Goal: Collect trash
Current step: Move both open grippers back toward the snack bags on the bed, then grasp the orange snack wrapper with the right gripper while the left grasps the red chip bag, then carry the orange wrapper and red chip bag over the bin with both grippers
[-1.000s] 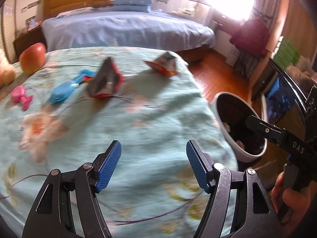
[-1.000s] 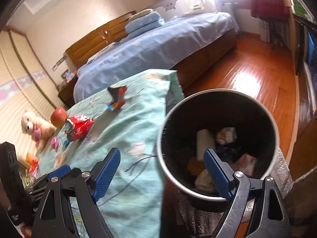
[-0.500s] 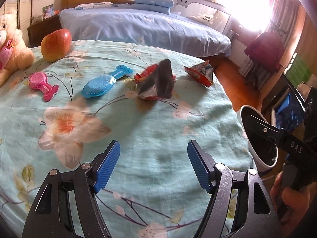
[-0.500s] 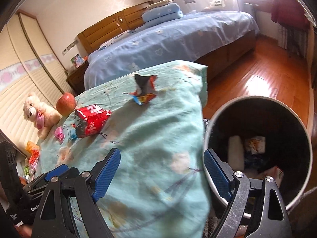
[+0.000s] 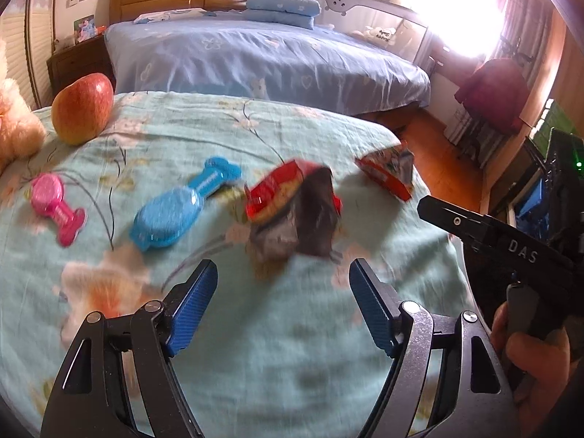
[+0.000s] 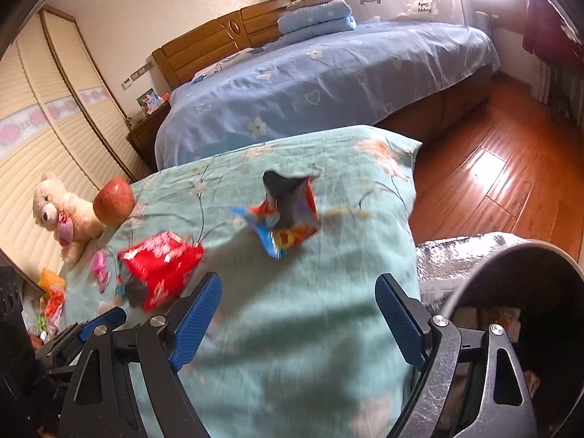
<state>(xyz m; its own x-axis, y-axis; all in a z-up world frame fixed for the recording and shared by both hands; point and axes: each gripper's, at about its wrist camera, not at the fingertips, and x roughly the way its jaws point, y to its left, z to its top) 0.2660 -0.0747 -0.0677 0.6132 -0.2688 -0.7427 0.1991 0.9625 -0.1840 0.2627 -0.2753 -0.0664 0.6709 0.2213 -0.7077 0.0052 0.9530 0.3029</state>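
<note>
Bedroom, floral teal quilt (image 5: 233, 346): both grippers have swung from the round white trash bin (image 6: 569, 255) back toward the litter. The left gripper (image 5: 283, 303), jaws wide and empty, now lines up on the crumpled red-and-silver snack wrapper (image 5: 295, 211); the right gripper (image 6: 297, 314), equally open and empty, faces the torn blue-and-orange wrapper (image 6: 288, 215). Both pickups appear imminent.

Motion blur smears the red wrapper (image 5: 292, 211) and the second wrapper (image 6: 288, 215), so no print is readable on either. The bin (image 6: 518, 292) is cut off by the right wrist frame edge and its contents are too dark to make out. The teddy (image 5: 14, 124) is chopped by the left edge in the left wrist view.
</note>
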